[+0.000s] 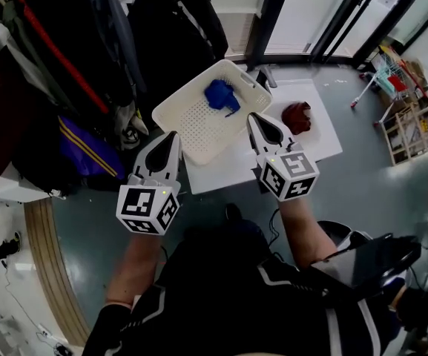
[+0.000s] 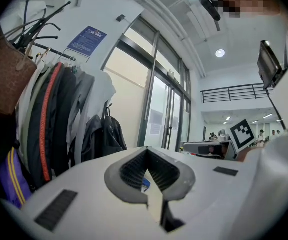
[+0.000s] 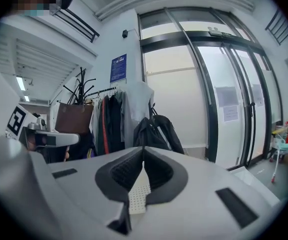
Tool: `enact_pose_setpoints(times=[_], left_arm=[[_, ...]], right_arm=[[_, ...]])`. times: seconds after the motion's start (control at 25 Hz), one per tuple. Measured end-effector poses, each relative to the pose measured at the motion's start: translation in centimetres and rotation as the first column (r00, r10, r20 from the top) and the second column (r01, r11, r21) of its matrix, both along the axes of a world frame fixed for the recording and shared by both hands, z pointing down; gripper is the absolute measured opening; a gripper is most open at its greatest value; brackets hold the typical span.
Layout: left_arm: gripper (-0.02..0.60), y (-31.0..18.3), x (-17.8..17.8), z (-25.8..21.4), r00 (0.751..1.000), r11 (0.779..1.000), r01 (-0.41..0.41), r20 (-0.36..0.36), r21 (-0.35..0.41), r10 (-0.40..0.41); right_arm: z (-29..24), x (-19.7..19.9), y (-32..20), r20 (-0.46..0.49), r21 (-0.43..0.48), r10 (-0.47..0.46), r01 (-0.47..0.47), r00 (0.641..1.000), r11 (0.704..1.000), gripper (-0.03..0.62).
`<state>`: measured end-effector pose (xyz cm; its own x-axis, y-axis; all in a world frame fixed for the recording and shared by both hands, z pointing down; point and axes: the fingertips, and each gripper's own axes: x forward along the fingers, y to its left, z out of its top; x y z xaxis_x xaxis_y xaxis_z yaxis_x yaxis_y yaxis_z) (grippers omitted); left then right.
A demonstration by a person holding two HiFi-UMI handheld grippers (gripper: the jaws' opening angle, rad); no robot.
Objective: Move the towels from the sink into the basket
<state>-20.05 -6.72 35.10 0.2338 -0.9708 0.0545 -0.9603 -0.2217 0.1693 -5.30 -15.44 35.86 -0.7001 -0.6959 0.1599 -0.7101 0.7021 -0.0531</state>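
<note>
A white perforated basket (image 1: 175, 102) sits tilted at the table's left end, and a blue towel (image 1: 222, 95) lies inside it. To its right, a dark red towel (image 1: 297, 116) rests on the white tabletop (image 1: 325, 136). No sink can be made out. My left gripper (image 1: 170, 136) hovers before the basket's near-left edge, jaws together and empty. My right gripper (image 1: 255, 117) hangs between basket and red towel, also shut with nothing in it. A patch of the basket (image 3: 138, 194) shows through the narrow slit between the jaws of the right gripper (image 3: 143, 150). The left gripper (image 2: 146, 151) points level.
A coat rack (image 1: 87, 50) with dark jackets and bags crowds the left side, close to the basket. Glass doors (image 1: 332, 13) stand behind the table. A small cart (image 1: 392, 73) is at the far right. A black chair (image 1: 377, 262) sits by my right side.
</note>
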Motion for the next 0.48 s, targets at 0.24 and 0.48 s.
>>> enact_pose_setpoints(times=[0.24, 0.48], left_arm=[[0.006, -0.9, 1.1, -0.8, 0.999, 1.000, 0.023, 0.022, 0.004, -0.023], [0.006, -2.2, 2.3, -0.6, 0.999, 1.000, 0.030, 0.030, -0.010, -0.030]], right_arm=[[0.4, 1.2, 0.0, 0.003, -0.004, -0.031, 0.031, 1.000, 1.000, 0.015], [0.3, 1.7, -0.7, -0.007, 0.006, -0.064, 0.064, 0.998, 0.998, 0.015]])
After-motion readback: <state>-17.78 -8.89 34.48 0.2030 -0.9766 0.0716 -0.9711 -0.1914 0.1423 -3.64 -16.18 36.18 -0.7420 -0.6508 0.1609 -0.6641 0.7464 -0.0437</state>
